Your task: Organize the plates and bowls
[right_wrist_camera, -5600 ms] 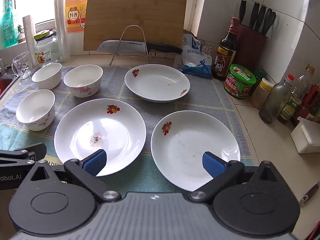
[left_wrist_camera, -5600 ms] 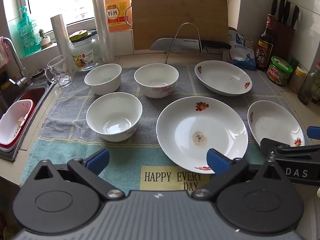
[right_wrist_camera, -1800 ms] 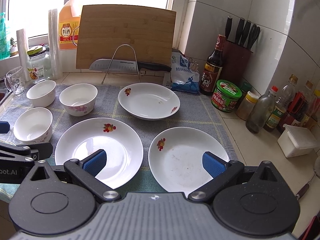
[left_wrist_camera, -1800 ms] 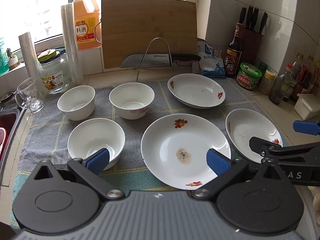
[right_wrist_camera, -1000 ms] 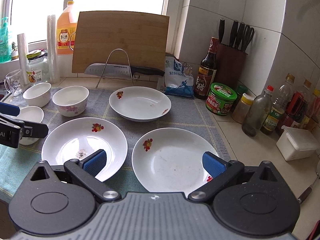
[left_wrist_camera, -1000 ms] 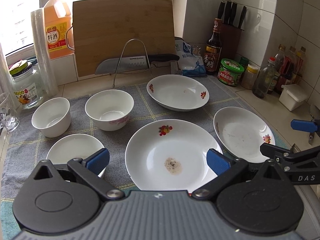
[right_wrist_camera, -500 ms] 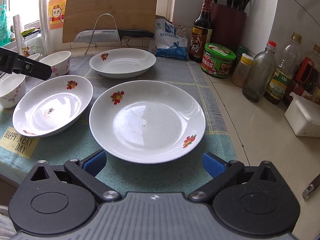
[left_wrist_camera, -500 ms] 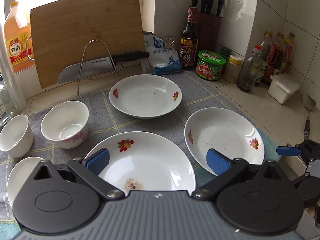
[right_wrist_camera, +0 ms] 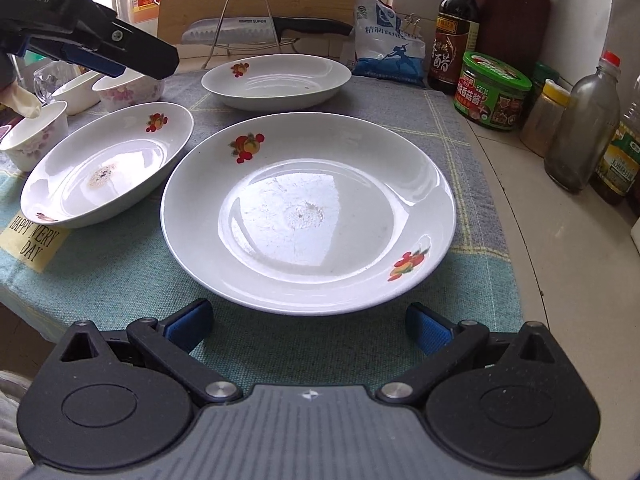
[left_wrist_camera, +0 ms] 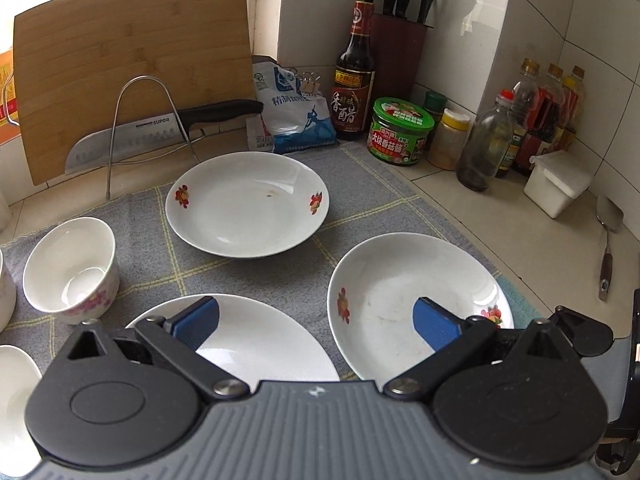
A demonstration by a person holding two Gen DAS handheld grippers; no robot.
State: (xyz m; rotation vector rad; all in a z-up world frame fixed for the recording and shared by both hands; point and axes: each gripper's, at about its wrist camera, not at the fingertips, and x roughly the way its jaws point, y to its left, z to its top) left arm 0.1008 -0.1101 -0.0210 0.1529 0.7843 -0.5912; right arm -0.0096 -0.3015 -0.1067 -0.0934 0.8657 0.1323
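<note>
Three white flower-print plates lie on a grey-green cloth. The right plate (right_wrist_camera: 308, 212) (left_wrist_camera: 420, 300) sits just beyond my right gripper (right_wrist_camera: 310, 326), which is low, open and empty at its near rim. The stained middle plate (right_wrist_camera: 108, 164) (left_wrist_camera: 248, 344) lies left of it, the far plate (right_wrist_camera: 276, 80) (left_wrist_camera: 246, 204) behind. My left gripper (left_wrist_camera: 316, 318) hovers open and empty above the gap between the middle and right plates, and shows in the right wrist view as a black arm (right_wrist_camera: 92, 48). Small white bowls (left_wrist_camera: 70, 270) (right_wrist_camera: 34, 134) stand at the left.
A cutting board (left_wrist_camera: 132, 68), a knife on a wire stand (left_wrist_camera: 160, 132), a salt bag (left_wrist_camera: 292, 116), a vinegar bottle (left_wrist_camera: 354, 76), a green jar (left_wrist_camera: 402, 132) and several bottles (left_wrist_camera: 484, 144) line the back and right. A spatula (left_wrist_camera: 606, 248) lies on the right counter.
Both grippers swung right. The right gripper dropped low and close to the right plate's near rim. The left gripper moved forward over the plates. Both stayed open.
</note>
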